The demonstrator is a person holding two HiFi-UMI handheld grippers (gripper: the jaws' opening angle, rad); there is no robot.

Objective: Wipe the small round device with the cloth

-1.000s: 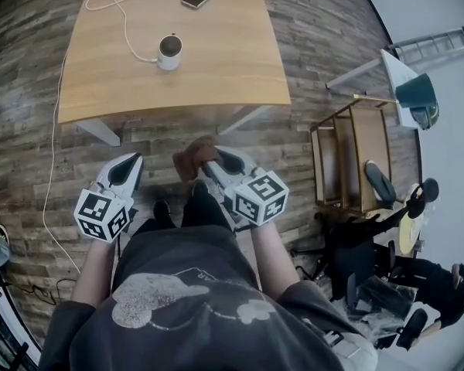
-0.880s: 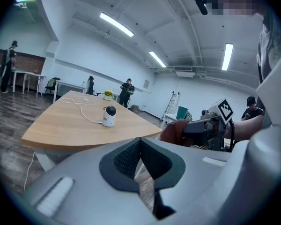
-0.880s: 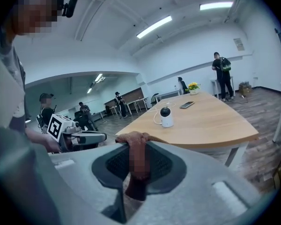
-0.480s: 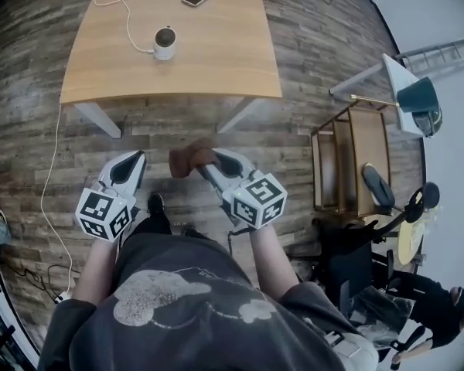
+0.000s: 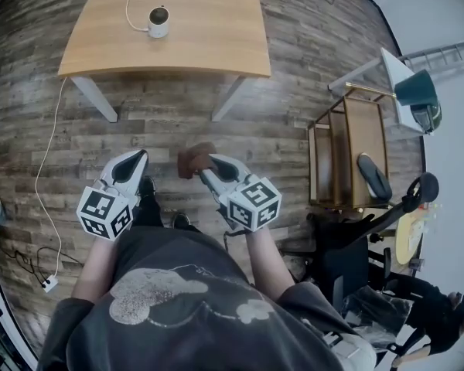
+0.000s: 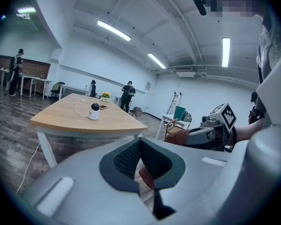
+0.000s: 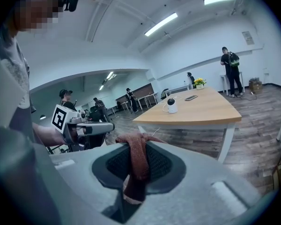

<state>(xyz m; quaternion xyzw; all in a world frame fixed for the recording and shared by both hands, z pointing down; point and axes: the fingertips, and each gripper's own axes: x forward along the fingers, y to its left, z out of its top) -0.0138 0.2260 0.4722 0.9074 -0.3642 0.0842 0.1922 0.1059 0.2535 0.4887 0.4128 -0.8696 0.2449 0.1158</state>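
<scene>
1. The small round white device point(image 5: 158, 22) with a dark top sits on the light wooden table point(image 5: 216, 45), well ahead of me.
2. My right gripper point(image 5: 206, 167) pinches the reddish-brown cloth point(image 7: 136, 161).
3. My left gripper point(image 6: 140, 140) is clenched on nothing, above the wood-plank floor point(image 5: 294, 137).

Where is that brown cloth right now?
In the head view the cloth is pinched in the right gripper, mid-frame over the wooden floor, short of the table holding the small round device.
</scene>
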